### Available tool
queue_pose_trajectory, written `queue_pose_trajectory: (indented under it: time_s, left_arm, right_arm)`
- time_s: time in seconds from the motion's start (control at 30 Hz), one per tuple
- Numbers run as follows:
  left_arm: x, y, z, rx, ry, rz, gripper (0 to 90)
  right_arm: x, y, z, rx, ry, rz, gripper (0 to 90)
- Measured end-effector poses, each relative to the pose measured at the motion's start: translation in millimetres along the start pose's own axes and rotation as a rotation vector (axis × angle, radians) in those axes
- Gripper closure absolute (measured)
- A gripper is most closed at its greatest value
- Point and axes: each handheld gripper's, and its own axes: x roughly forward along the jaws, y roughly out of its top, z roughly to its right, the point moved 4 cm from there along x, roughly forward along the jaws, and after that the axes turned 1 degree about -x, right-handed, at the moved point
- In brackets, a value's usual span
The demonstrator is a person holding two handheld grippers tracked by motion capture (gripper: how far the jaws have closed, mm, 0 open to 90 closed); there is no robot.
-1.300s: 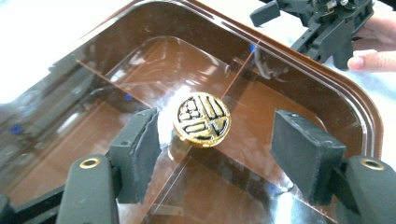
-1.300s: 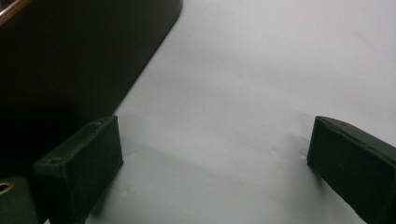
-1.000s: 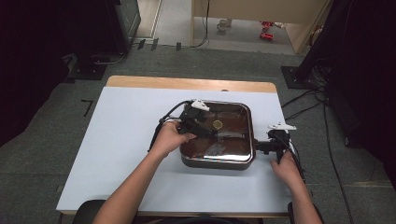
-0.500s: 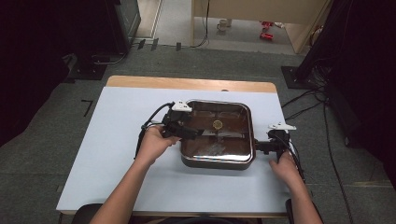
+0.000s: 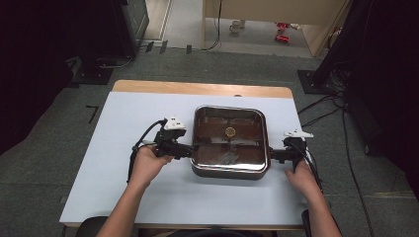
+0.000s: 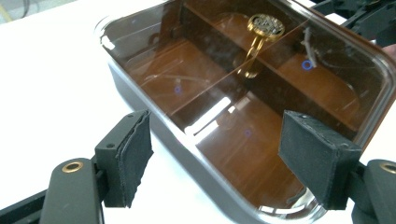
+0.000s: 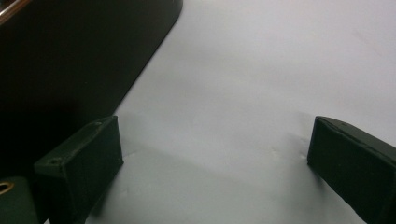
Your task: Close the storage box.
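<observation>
A square metal pan point(image 5: 230, 171) under a clear lid with a gold knob point(image 5: 230, 131) sits mid-table, its brown inside split by dividers. My left gripper point(image 5: 189, 150) lies level at the pan's left side, pointing at it. Its jaws have just been opening and now stand open. In the left gripper view point(image 6: 215, 161) the pan's rim point(image 6: 154, 122) runs across the gap and neither pad touches it; the knob point(image 6: 265, 23) shows beyond. My right gripper point(image 5: 274, 155) is at the pan's right side, open point(image 7: 215, 158) over bare table, with the pan's dark wall point(image 7: 70, 46) to its left.
The white tabletop point(image 5: 123, 128) has free room left of the pan and in front of it. A wooden strip point(image 5: 197, 89) edges the far side. Cables point(image 5: 143, 140) trail from the left gripper. Dark equipment and floor cables surround the table.
The left hand drew its gripper back from over the pan's lid to the pan's left side. The right hand and gripper stayed put.
</observation>
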Motion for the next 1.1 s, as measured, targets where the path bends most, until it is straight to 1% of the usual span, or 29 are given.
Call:
queue_pose_trajectory:
  time_s: [0.03, 0.1, 0.13, 0.17, 0.27, 0.33, 0.43, 0.47, 0.53, 0.57, 0.63, 0.67, 0.7, 0.77, 0.83, 0.93, 0.97, 1.03, 1.1]
  left_arm:
    - [-1.3, -2.1, -1.1, 0.001, 0.009, 0.001, 25.5]
    - [-4.3, -8.6, -4.2, -0.011, 0.028, 0.009, 25.5]
    - [-6.3, -16.2, -7.5, -0.015, 0.048, 0.016, 25.5]
    - [-6.9, -19.1, -8.5, -0.014, 0.056, 0.018, 23.4]
    - [-8.9, -31.0, -11.2, -0.015, 0.072, 0.019, 22.9]
    - [-9.7, -39.7, -13.0, -0.01, 0.093, 0.022, 21.5]
    - [-9.2, -49.8, -14.4, -0.019, 0.111, 0.021, 20.4]
    - [-9.0, -53.4, -14.9, -0.017, 0.117, 0.018, 20.2]
    - [-7.8, -62.1, -15.8, 0.004, 0.141, 0.024, 19.7]
    - [-7.4, -64.9, -16.2, 0.01, 0.146, 0.018, 19.7]
    - [-5.1, -72.1, -16.2, 0.003, 0.149, 0.011, 19.7]
    - [-5.1, -72.1, -16.2, 0.003, 0.149, 0.011, 19.8]
    - [-2.5, -78.4, -16.1, -0.003, 0.149, 0.009, 19.8]
    - [0.3, -83.1, -16.0, -0.014, 0.143, 0.009, 19.8]
    - [2.4, -87.5, -15.9, -0.002, 0.149, 0.003, 19.8]
    - [3.8, -93.6, -16.7, 0.04, 0.158, -0.014, 20.1]
    - [4.7, -95.7, -17.1, 0.041, 0.155, -0.02, 20.2]
    - [7.9, -99.9, -18.2, 0.03, 0.144, -0.048, 20.2]
    - [11.1, -102.7, -18.9, 0.029, 0.145, -0.07, 20.3]
  right_arm:
    - [0.0, 0.0, 0.0, 0.0, 0.0, 0.0, 2.5]
    - [0.0, 0.0, 0.0, 0.0, 0.0, 0.0, 2.5]
    - [0.0, 0.0, -0.1, 0.0, 0.0, 0.0, 2.5]
    - [0.0, 0.0, -0.1, 0.0, 0.0, 0.0, 2.5]
    - [0.0, 0.0, -0.1, 0.0, 0.0, 0.0, 2.5]
    - [0.0, 0.0, -0.1, 0.0, 0.0, 0.0, 2.5]
    - [0.0, 0.0, -0.1, 0.0, 0.0, 0.0, 2.5]
    - [0.0, 0.0, -0.1, 0.0, 0.0, 0.0, 2.5]
    - [0.0, 0.0, 0.0, 0.0, 0.0, 0.0, 2.5]
    - [0.1, 0.1, -0.2, 0.003, 0.0, 0.001, 2.5]
    - [0.1, 0.0, 0.0, 0.001, 0.001, 0.001, 2.5]
    - [0.1, 0.1, 0.0, 0.002, 0.001, 0.001, 2.5]
    - [0.1, 0.1, 0.0, 0.002, 0.001, 0.001, 2.5]
    - [0.2, 0.1, 0.1, 0.002, 0.001, 0.001, 2.5]
    - [0.2, 0.1, 0.0, 0.002, 0.001, 0.001, 2.5]
    - [0.2, 0.2, 0.1, 0.002, 0.002, 0.001, 2.5]
    - [0.3, 0.2, 0.1, 0.002, 0.002, 0.001, 2.5]
    - [0.3, 0.2, 0.1, 0.003, 0.002, 0.0, 2.4]
    - [0.4, 0.3, 0.2, 0.003, 0.002, 0.0, 2.4]
